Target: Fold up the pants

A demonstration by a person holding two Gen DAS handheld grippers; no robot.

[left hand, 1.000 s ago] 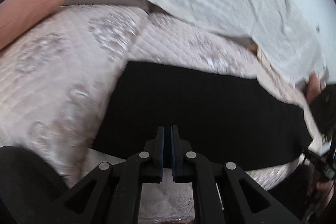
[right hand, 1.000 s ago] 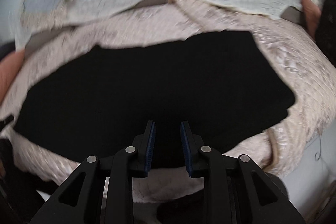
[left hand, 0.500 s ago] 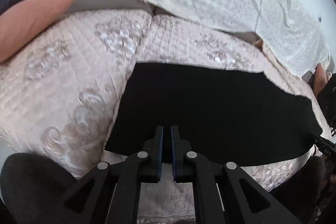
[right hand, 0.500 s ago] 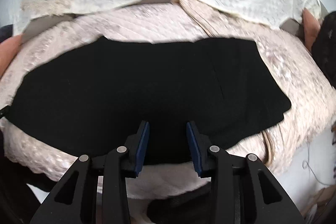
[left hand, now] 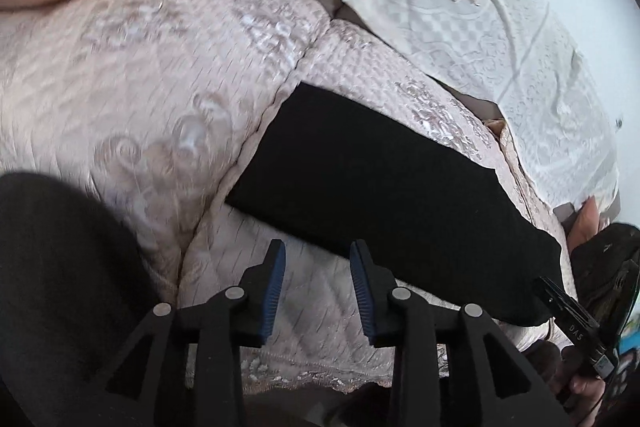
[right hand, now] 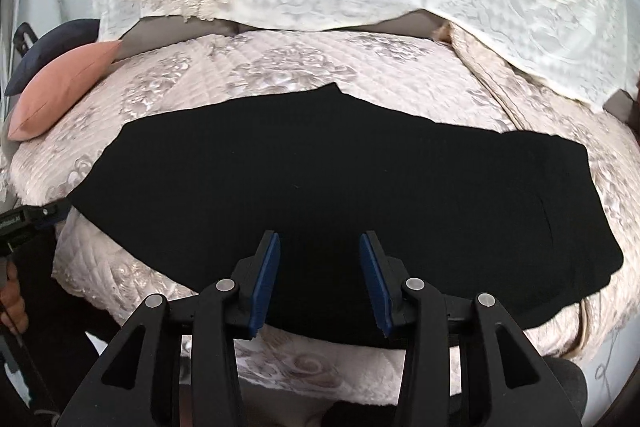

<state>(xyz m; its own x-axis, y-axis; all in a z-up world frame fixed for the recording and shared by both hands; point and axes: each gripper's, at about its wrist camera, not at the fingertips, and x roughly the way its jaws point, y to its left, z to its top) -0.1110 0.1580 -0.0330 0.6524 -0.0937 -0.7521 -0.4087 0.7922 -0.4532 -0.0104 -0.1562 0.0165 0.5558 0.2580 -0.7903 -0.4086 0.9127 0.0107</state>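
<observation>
Pants of plain black soft cloth [right hand: 320, 187] lie flat as one long strip on the quilted pale pink bed cover [right hand: 280, 75], already folded lengthwise as it seems; at the far left a salmon pink cushion [right hand: 60, 95] rests on the bed, well apart from them; the left claw [left hand: 318, 283] is spread and holds nothing, just beside the near edge close to the left end of the strip; the right claw [right hand: 320, 279] is also spread and empty, over the near edge at about the middle. I judge the cloth light, limp and a little slippery on the satin; it will sag between two holds, so take both corners of one short end.
</observation>
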